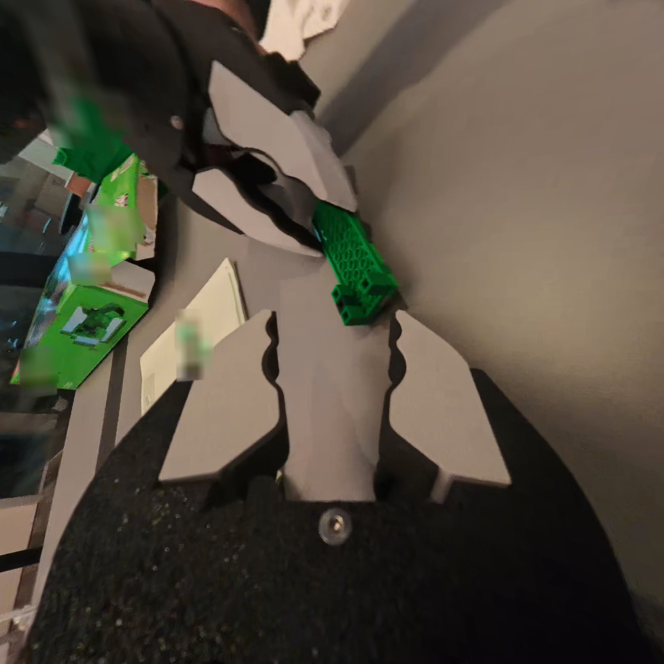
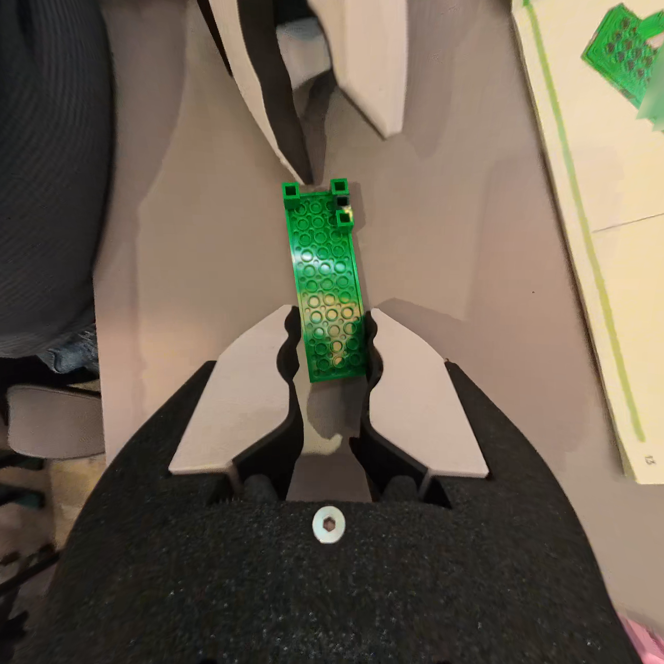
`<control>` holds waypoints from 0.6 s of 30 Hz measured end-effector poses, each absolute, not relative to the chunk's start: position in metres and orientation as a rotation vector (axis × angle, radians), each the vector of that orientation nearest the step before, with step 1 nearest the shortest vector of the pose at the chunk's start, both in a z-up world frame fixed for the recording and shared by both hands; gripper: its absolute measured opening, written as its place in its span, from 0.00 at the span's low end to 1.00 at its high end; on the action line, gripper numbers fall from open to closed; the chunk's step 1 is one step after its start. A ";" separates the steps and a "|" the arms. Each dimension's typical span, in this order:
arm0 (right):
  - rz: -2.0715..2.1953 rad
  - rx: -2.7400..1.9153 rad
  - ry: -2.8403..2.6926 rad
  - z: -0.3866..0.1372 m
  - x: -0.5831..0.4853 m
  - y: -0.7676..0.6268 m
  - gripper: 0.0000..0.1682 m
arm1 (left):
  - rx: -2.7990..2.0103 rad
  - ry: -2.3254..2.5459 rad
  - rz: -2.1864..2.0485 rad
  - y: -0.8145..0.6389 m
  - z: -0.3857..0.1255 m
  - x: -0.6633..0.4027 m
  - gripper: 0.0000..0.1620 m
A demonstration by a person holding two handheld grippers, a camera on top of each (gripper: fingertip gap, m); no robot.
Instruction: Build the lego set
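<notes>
The right tongs (image 2: 332,345) were clamped on the near end of a long green plate (image 2: 325,284), its underside with the round sockets facing the camera. At the plate's far end, small green bricks (image 2: 339,201) stood along the corners and one edge. The plate was held above the grey surface (image 2: 449,251), whether clear of it or touching I could not tell. The left tongs (image 1: 334,355) were apart and held nothing, their fingertips (image 2: 298,158) just beside the plate's far end. Bare surface lay open on both sides of the plate. An instruction booklet (image 2: 593,179) lay toward one edge of the surface, well apart from the plate, and a green box (image 1: 86,334) sat farther off at another edge.
</notes>
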State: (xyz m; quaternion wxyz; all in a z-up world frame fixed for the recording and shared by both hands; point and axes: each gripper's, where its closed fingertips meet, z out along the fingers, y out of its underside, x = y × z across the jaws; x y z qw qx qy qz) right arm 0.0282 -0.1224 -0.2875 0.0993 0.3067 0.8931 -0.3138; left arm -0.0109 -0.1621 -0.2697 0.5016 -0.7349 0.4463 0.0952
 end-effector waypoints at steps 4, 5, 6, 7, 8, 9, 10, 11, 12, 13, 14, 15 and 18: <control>-1.035 0.959 2.511 -0.285 0.027 -0.123 0.20 | -1.777 1.129 0.278 -0.162 -0.275 -0.010 0.31; -1.059 0.974 2.475 -0.284 0.027 -0.123 0.20 | -1.771 1.137 0.296 -0.162 -0.275 -0.010 0.28; -1.082 0.985 2.441 -0.284 0.027 -0.123 0.20 | -1.762 1.147 0.312 -0.161 -0.276 -0.010 0.26; -1.103 0.993 2.414 -0.283 0.026 -0.123 0.20 | -1.749 1.156 0.322 -0.159 -0.276 -0.008 0.23; -1.121 0.997 2.394 -0.283 0.026 -0.123 0.20 | -1.736 1.172 0.327 -0.158 -0.276 -0.004 0.22; -1.134 1.001 2.379 -0.282 0.025 -0.123 0.20 | -1.730 1.190 0.326 -0.157 -0.278 -0.001 0.20; -1.142 1.006 2.370 -0.282 0.025 -0.123 0.20 | -1.732 1.201 0.328 -0.156 -0.280 0.001 0.17; -1.143 1.010 2.369 -0.282 0.025 -0.122 0.20 | -1.734 1.208 0.337 -0.154 -0.282 0.002 0.14; -1.144 1.012 2.374 -0.282 0.024 -0.122 0.20 | -1.732 1.211 0.351 -0.153 -0.283 0.002 0.14; -1.140 1.015 2.382 -0.282 0.024 -0.121 0.20 | -1.733 1.208 0.361 -0.152 -0.282 0.001 0.13; -1.140 1.024 2.394 -0.283 0.024 -0.120 0.20 | -1.741 1.198 0.361 -0.151 -0.283 0.000 0.13; -1.149 1.037 2.405 -0.283 0.022 -0.120 0.20 | -1.752 1.187 0.356 -0.151 -0.283 -0.001 0.11; -1.252 1.088 2.448 -0.272 0.014 -0.121 0.22 | -1.782 1.129 0.335 -0.149 -0.282 -0.008 0.11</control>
